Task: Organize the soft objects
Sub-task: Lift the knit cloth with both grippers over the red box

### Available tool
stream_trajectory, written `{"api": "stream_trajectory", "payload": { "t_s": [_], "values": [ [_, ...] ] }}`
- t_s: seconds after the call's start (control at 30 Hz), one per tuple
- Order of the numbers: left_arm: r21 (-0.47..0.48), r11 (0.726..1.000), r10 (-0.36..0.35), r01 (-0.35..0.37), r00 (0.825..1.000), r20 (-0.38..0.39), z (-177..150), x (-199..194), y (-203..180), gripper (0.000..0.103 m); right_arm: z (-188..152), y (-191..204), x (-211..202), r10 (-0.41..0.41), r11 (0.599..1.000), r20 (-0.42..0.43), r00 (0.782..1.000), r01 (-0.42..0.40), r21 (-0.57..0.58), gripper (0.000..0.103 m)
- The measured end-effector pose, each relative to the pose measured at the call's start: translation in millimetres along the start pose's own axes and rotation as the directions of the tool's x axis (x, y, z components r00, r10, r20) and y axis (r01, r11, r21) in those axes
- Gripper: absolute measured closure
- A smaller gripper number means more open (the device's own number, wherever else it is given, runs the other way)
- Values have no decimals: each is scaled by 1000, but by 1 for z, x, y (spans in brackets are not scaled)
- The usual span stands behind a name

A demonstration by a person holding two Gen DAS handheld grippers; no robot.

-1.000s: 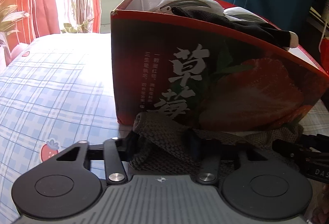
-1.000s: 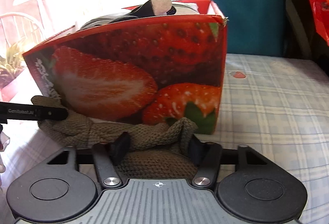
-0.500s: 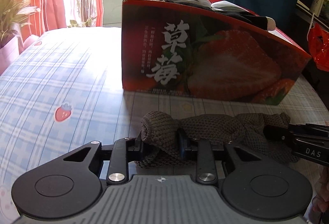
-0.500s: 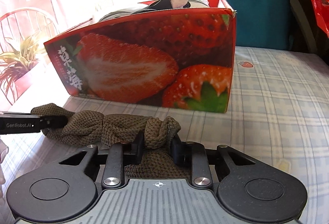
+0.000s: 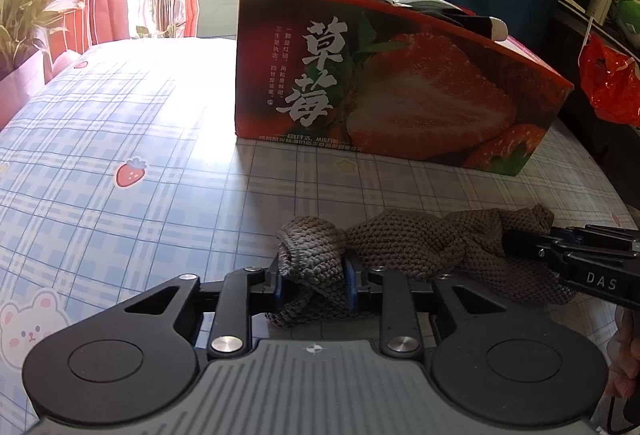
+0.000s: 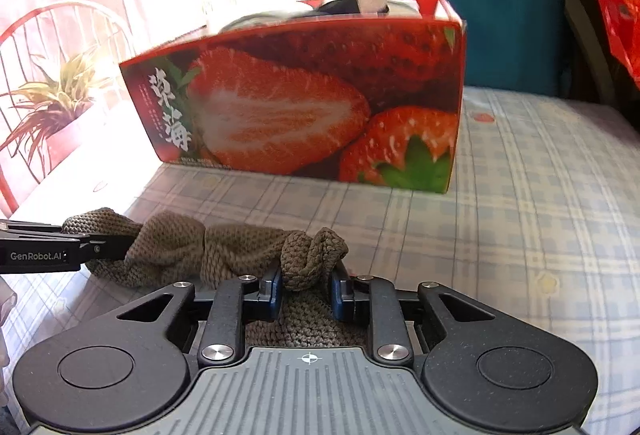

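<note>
Mid-task: left tongs (image 5: 312,275) and right tongs (image 6: 306,285), closing, pinch ends of brown knit cloth (image 5: 408,247) on bed (image 5: 120,123); strawberry box (image 5: 392,91) at 12 o'clock, partly filled.

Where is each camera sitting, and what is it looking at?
Left wrist: rides the left hand-held gripper, facing the strawberry box; its jaws are closing on the knitted cloth.
Right wrist: rides the right hand-held gripper, facing the same box, jaws closing on the cloth's other end.
Shared: box, cloth, checked sheet, each other's gripper.
</note>
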State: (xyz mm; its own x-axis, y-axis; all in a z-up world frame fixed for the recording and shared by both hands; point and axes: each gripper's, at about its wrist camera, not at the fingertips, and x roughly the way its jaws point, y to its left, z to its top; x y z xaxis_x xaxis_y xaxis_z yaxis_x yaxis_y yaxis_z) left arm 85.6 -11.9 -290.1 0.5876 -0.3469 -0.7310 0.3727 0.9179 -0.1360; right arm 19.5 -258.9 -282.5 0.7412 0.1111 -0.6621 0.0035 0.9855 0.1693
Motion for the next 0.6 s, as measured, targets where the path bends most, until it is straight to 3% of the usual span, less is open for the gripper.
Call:
{"api": "stream_trajectory", "payload": {
  "t_s": [0.23, 0.6],
  "values": [
    [4, 1000, 1, -2, 996, 92, 25, -23, 8, 83, 22, -3, -22, 16, 1000, 80, 997, -15, -17, 83],
    [42, 999, -25, 15, 966, 258, 78, -62, 0, 83, 78, 0, -54, 44, 996, 225, 973, -25, -86, 83]
  ]
}}
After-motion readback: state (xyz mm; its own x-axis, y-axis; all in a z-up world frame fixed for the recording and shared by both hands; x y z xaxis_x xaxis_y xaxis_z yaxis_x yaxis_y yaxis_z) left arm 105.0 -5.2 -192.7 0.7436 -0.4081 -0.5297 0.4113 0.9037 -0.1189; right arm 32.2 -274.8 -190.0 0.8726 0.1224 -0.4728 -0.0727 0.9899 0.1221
